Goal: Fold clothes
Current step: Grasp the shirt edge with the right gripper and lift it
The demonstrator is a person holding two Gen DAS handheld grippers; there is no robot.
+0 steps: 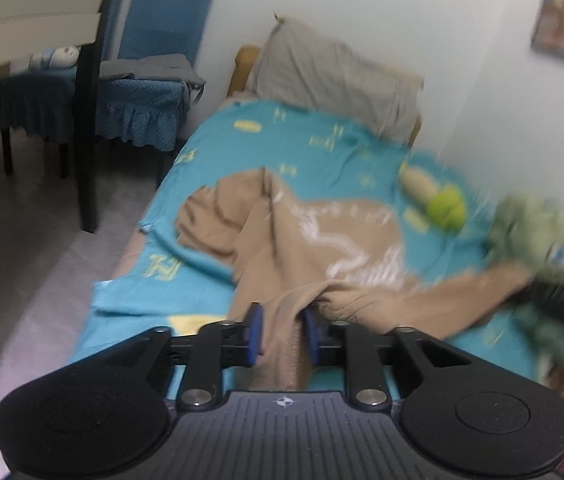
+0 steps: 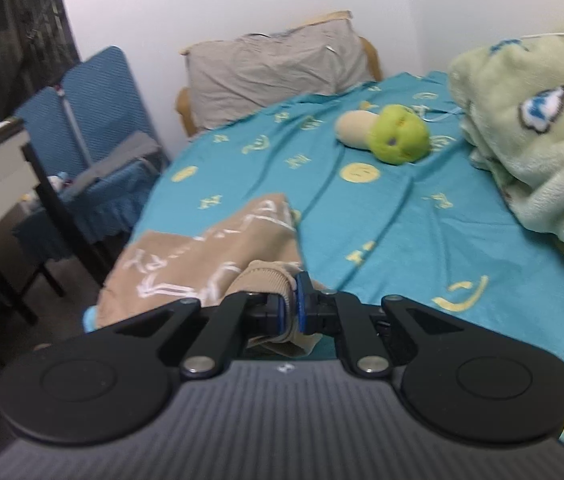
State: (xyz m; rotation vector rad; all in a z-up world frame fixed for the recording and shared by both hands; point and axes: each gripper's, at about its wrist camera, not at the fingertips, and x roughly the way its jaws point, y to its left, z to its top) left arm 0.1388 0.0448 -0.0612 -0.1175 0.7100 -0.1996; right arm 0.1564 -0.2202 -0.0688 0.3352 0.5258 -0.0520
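A bed covered by a turquoise sheet (image 1: 322,152) with yellow prints fills most of both views, and everything else is placed against it. At its head, against the white wall, a grey pillow (image 1: 334,76) is propped. Along its wall side a pale green fleece blanket (image 2: 530,128) is heaped, blurred in the left wrist view. Beside the bed, off its open edge, a blue-covered chair (image 1: 154,72) is seen. On the sheet, at the near end of the bed, a tan sweatshirt (image 1: 302,240) with white lettering is spread in loose folds, one part of it drawn toward the foot. Farther up the sheet, between the sweatshirt and the blanket, a green and cream plush toy (image 2: 390,132) is laid. The left gripper (image 1: 282,334) is held part open, a fold of tan cloth running between its blue pads without being clearly pinched. The right gripper (image 2: 292,306) is clamped tight on a ribbed cuff (image 2: 260,280) of the sweatshirt.
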